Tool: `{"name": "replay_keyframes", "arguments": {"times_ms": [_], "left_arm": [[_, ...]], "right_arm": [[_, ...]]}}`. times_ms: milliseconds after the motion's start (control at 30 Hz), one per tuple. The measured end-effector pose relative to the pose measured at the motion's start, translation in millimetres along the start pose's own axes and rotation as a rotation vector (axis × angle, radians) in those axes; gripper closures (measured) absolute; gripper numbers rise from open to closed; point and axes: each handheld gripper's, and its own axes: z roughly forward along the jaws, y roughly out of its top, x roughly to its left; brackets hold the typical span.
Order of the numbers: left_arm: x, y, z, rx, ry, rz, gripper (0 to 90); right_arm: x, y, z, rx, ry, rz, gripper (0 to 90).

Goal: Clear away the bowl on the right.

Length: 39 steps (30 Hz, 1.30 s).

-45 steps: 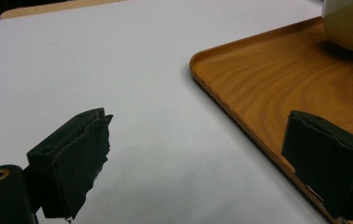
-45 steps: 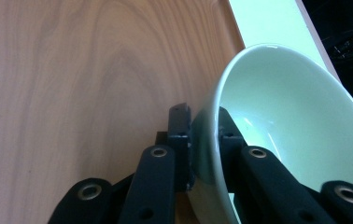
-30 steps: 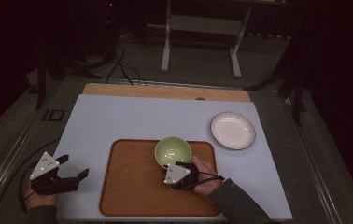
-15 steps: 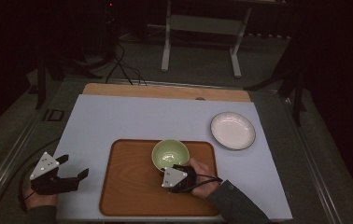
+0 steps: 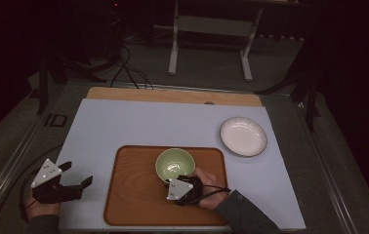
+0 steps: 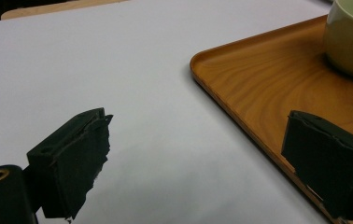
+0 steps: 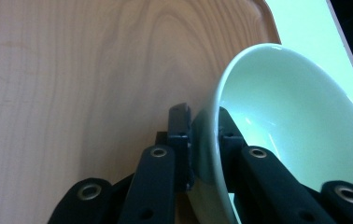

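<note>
The green bowl (image 5: pixel 174 164) sits on the wooden tray (image 5: pixel 133 195), toward its far edge and near the middle, and the right tongs (image 5: pixel 169 181) have it by the near rim! In the right gripper view you can see it plainly: one jaw outside the wall, the other inside, clamped narrow on the rim of the bowl (image 7: pixel 286 126), pale glazed inside catching the light, wood grain of the tray (image 7: pixel 72 70) running behind. So the grasp looks made; by my reading the carrying is what remains, and whether the bowl is bearing on the tray or just lifted off it, I cannot tell from here. Off to the right, well apart on the counter (image 5: pixel 124 122), a white plate (image 5: pixel 243 136) lies bare, a likely landing spot, though that is only a guess. Now out to the left tongs (image 5: pixel 77 175): they hover over the counter just beside the tray's left edge, jaws spread wide, gripping nothing. The left gripper view confirms it, the two black jaws far apart with bare white counter (image 6: pixel 118 70) between them, the tray's rim (image 6: pixel 230 98) running past the right-hand jaw and the bowl (image 6: pixel 352 37) up in the corner. One pinch on a thin rim, so a tilt or slip is the risk to watch.
</note>
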Motion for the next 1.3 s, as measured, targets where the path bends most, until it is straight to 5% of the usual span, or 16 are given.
{"name": "replay_keyframes", "arguments": {"times_ms": [800,1300], "left_arm": [[0.0,-0.1,0.1,0.001,0.001,-0.002,7.4],[0.0,-0.2,-0.1,0.002,0.004,-0.003,7.4]], "right_arm": [[6.7,1.9,-0.9,-0.028,0.054,0.014,79.8],[-4.7,-6.3,-20.7,-0.131,0.079,0.133,41.7]]}}
